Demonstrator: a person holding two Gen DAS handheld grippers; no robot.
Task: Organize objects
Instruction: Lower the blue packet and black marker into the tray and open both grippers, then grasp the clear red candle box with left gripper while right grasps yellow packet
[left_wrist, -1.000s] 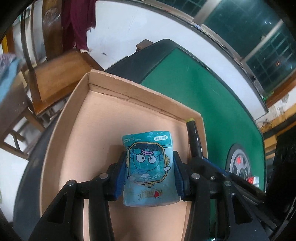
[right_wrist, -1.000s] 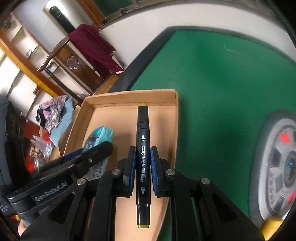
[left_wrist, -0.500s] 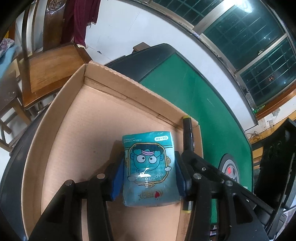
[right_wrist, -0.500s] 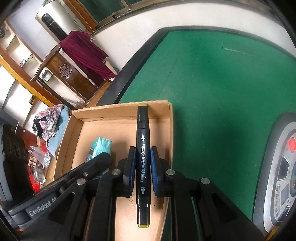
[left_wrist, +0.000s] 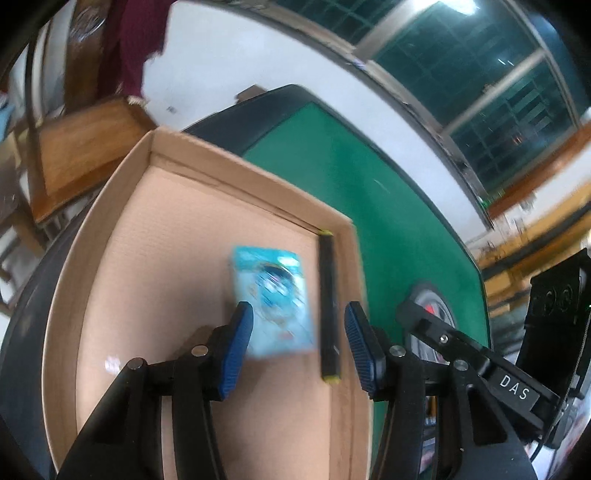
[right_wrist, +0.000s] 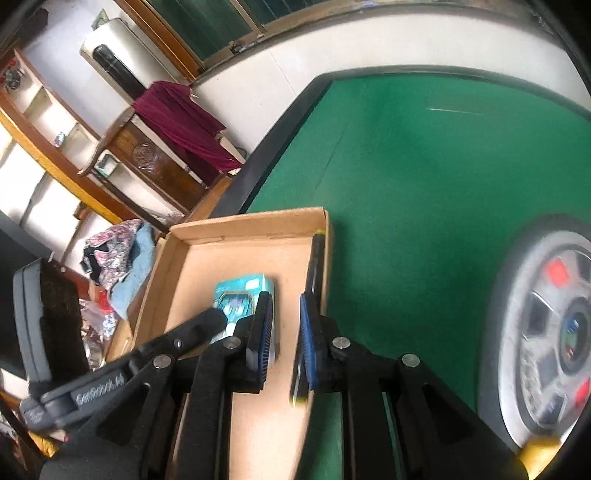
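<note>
While a shallow cardboard box (left_wrist: 207, 221) sits at the edge of the green felt counter (left_wrist: 369, 199), its floor holds a blue snack packet (left_wrist: 273, 299) lying flat near the middle and a black marker (left_wrist: 328, 306) with yellow ends stretched along the right wall, its far tip in the corner. The left gripper (left_wrist: 298, 345) hovers over the box with its jaws apart, both blue pads clear of the packet and the marker. The right gripper (right_wrist: 284, 332) also has its jaws parted with nothing between them; the marker (right_wrist: 314, 280) lies just outside its right pad. A round grey panel with coloured buttons (right_wrist: 554, 332) is set into the felt, and a black padded rim (right_wrist: 280, 129) borders the counter. Beyond it stand a wooden chair (left_wrist: 81, 147), a maroon cloth (right_wrist: 184, 122) draped over a dark carved cabinet, white walls and green-tinted windows (left_wrist: 498, 92).
</note>
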